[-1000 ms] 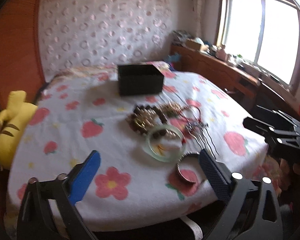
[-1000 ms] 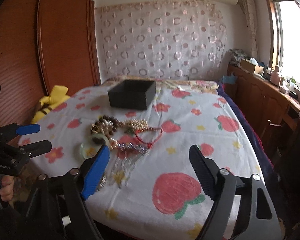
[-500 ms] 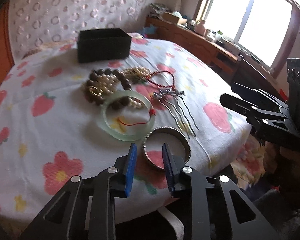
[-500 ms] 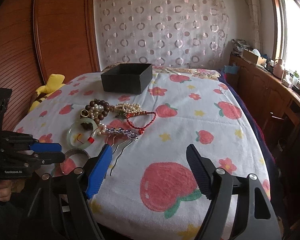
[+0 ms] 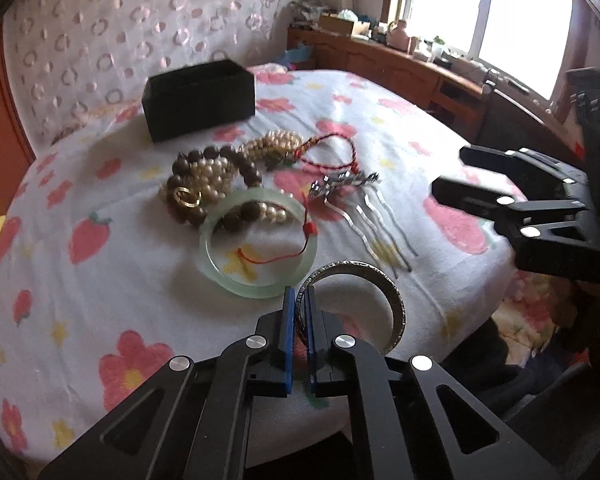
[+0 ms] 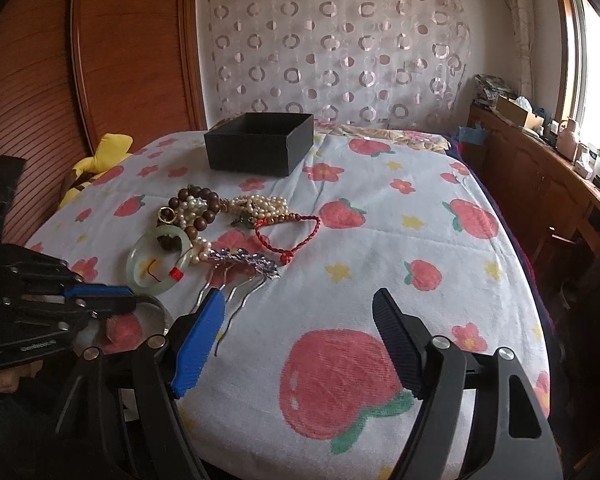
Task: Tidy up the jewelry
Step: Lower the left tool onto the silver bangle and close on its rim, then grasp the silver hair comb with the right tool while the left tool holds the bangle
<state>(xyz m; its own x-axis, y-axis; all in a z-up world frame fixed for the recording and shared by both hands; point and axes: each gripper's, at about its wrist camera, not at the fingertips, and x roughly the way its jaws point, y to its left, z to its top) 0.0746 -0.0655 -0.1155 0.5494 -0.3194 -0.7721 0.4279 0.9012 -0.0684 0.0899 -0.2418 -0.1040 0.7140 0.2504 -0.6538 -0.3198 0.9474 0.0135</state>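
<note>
left gripper (image 6: 112, 300) hides most of the silver bangle (image 6: 156, 306) here.

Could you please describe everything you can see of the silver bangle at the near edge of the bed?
The silver bangle is a round, metallic-looking band with a patterned, engraved outer face and an open centre through which the strawberry-print blanket shows. It sits at the near edge of the bed, close beside the pale green bangle. The left hand-held gripper is shut on its rim, one blue pad outside, one inside. Whether it is lifted clear of the blanket I cannot tell.
</note>
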